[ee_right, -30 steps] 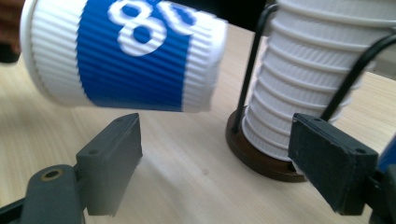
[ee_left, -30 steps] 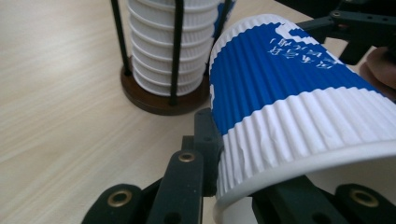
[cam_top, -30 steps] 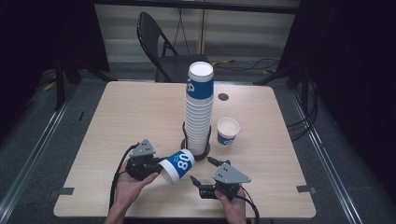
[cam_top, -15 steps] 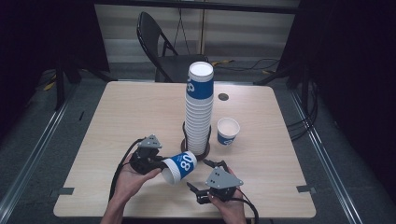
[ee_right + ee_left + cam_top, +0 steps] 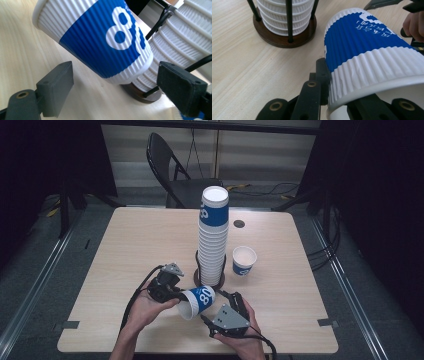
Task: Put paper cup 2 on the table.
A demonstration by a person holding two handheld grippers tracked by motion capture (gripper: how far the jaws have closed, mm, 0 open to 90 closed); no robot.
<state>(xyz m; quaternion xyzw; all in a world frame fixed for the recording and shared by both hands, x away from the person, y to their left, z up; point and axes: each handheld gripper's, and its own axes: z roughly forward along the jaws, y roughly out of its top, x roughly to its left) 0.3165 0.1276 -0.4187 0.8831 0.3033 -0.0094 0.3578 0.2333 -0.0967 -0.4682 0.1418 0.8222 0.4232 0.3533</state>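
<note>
Okay, leftmost first: your left gripper (image 5: 176,293) sits at the near left of the table (image 5: 125,245), clenched on the rim end of the blue-and-white ribbed cup (image 5: 198,301). In the left gripper view, one black pad (image 5: 323,75) presses the white ribbed band just under the rim, and the other jaw goes under or inside the mouth; its exact contact is hidden. The cup is held tilted on its side, mouth toward you and to the left, base pointing right toward the stack.

Just behind the cup is the tall cup stack (image 5: 214,240), standing upright in a holder with black rods on a round dark wooden base (image 5: 284,40). The held cup is near that base but apart from it.

Right of the cup, your right gripper (image 5: 221,296) has its fingers released: in the right gripper view, both pads (image 5: 58,87) stand wide apart on either side of the cup's base end (image 5: 100,42), touching nothing. The cup hangs above the tabletop there, between the open jaws but not gripped by them.

Further right, a single cup (image 5: 244,260) stands upright, mouth up, just beside the stack and well clear of both grippers.

Past the table, a black folding chair (image 5: 172,170).
</note>
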